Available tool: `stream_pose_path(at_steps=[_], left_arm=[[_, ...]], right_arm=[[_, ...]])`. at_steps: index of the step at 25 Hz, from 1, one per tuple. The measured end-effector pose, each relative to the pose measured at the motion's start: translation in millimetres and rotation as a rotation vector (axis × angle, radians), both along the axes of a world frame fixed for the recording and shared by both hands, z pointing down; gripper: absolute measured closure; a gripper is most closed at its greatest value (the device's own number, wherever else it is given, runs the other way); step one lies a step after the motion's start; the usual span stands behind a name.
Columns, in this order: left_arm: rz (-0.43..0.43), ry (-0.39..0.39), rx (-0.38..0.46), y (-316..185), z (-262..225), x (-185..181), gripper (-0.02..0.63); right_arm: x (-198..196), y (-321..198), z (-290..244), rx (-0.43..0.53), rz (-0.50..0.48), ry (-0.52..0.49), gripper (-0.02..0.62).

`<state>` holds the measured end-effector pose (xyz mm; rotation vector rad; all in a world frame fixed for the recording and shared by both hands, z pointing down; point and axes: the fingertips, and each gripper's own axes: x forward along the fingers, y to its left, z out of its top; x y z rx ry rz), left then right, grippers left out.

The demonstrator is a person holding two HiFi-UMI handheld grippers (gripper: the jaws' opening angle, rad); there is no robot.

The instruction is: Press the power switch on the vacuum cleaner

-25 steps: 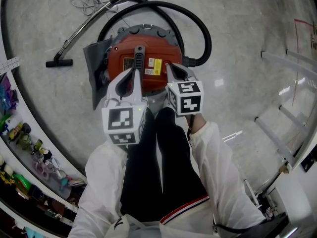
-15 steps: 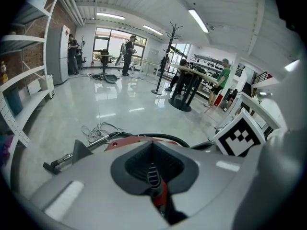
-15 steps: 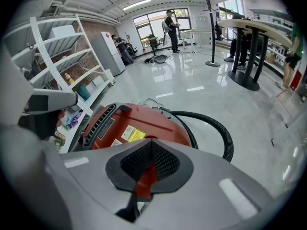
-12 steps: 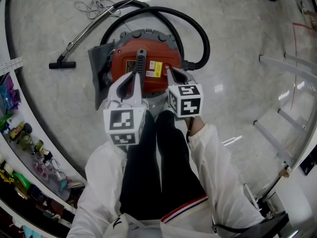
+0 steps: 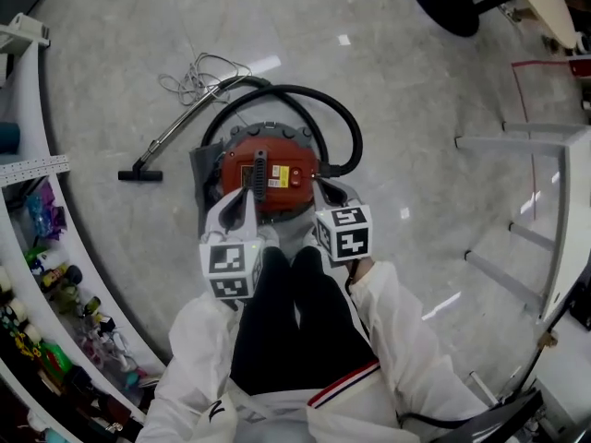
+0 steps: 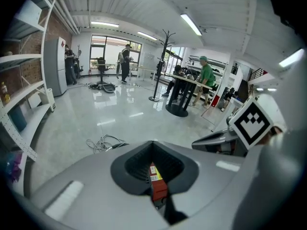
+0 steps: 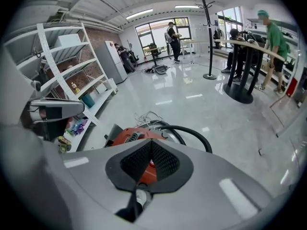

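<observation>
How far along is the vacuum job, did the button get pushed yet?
Done: nothing I can confirm. The pictures don't show whether the switch has been pressed.
In hand: the left gripper and right gripper are both shut and empty. They hang above the red vacuum on the floor, apart from it.
Left: probably bring one tip down onto the switch and press.

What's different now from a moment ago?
The head view has drawn back, as if the person straightened up: the vacuum cleaner looks smaller and farther below. The left gripper and right gripper still point at its red top. Nothing was grabbed or dropped. Both stay shut and empty; hose and floor nozzle lie as before.
</observation>
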<state>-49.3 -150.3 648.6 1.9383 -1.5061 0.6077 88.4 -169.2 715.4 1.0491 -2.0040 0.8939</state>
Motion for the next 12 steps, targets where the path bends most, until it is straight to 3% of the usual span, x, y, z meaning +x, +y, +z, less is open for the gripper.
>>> stream_pose_path(at_steps=[12], left_arm=[[-0.005, -0.015, 0.02, 0, -90, 8, 0.606]], right_arm=[[11, -15, -138, 0.127, 0.003, -0.046, 0.595]])
